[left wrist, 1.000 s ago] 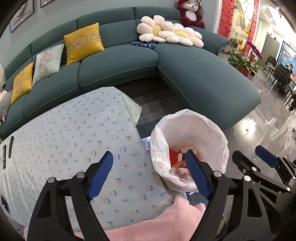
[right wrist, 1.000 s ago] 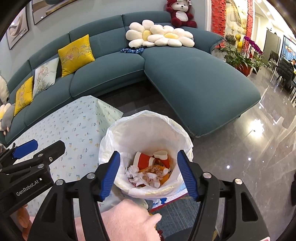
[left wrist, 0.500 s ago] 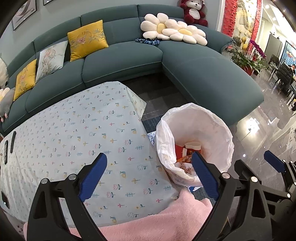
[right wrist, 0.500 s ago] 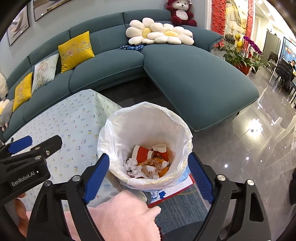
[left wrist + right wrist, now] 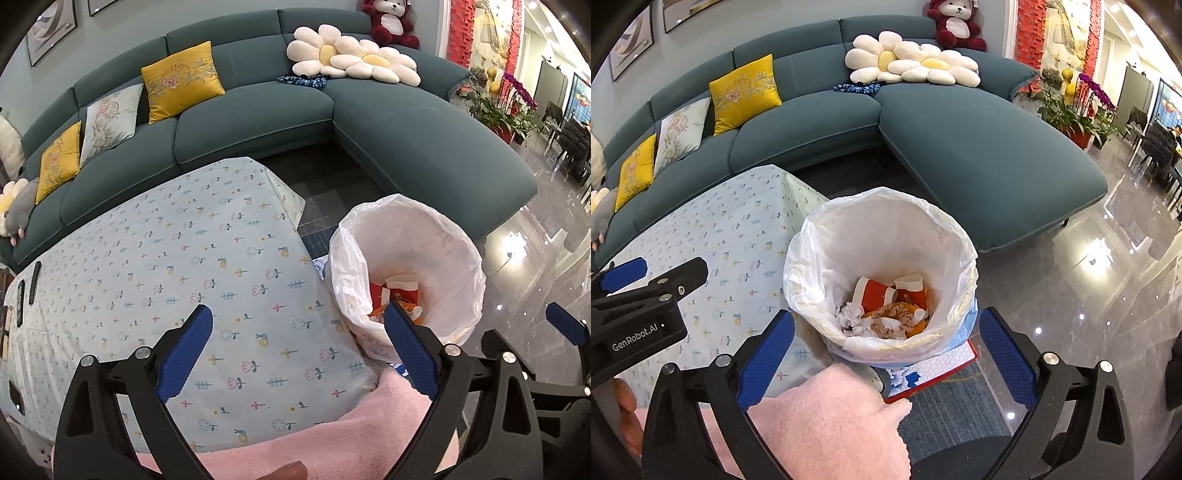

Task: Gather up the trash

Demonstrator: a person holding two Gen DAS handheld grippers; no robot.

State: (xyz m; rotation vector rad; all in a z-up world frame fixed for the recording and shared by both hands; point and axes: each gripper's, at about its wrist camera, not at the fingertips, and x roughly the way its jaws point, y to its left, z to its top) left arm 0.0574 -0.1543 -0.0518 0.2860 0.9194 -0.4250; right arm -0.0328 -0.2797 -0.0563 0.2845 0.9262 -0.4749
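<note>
Trash [image 5: 886,310] binned; grippers [image 5: 886,354] wide (empty).

Each hand-held gripper, the left [image 5: 297,349] and the right [image 5: 886,358], has black plastic arms with triangular cut-outs, round silver screws and textured blue finger pads [image 5: 764,360]. White "GenRobot.AI" lettering [image 5: 634,341] marks one body. A fluffy pink sleeve [image 5: 831,424] covers the near forearm.
</note>
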